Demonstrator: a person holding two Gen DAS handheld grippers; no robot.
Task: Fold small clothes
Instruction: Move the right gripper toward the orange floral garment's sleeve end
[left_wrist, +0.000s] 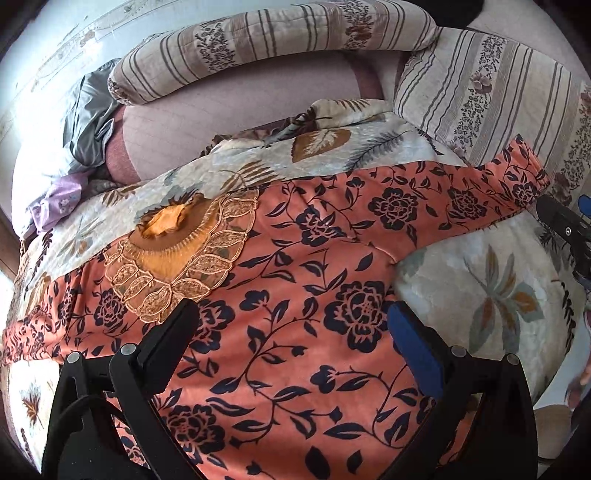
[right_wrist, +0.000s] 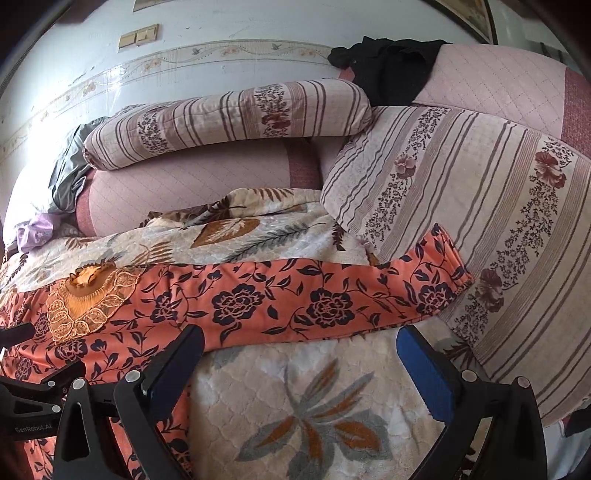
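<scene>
- Spread wide and grasping nothing, the left gripper hangs over the body of the orange flowered top, its black finger near the lace collar and its blue-padded finger near the side seam under the armpit.
- Equally released, the right gripper hovers just below the top's outstretched sleeve, over the leaf-patterned blanket; its jaws stand apart with only blanket between them.
- That top lies flat, front up, across the middle of the blanket, collar toward the bed's left side, 1 sleeve stretched toward the striped cushion at the right edge, cuff just touching it. Laid out smooth like this, it looks ready for a first fold rather than already folded.
- Judging by the placing, the right gripper is lined up to take the sleeve and bring it across the chest, while the left waits over the body, perhaps to pin the cloth or to pick up the side.
- Behind, a striped bolster lies along the wall edge, with grey cloth and a lilac piece bunched in the far left corner, well apart from the top.
- Soft plush underneath may drag the thin fabric, so a pinch on the sleeve's edge would seem safer than a scoop.
</scene>
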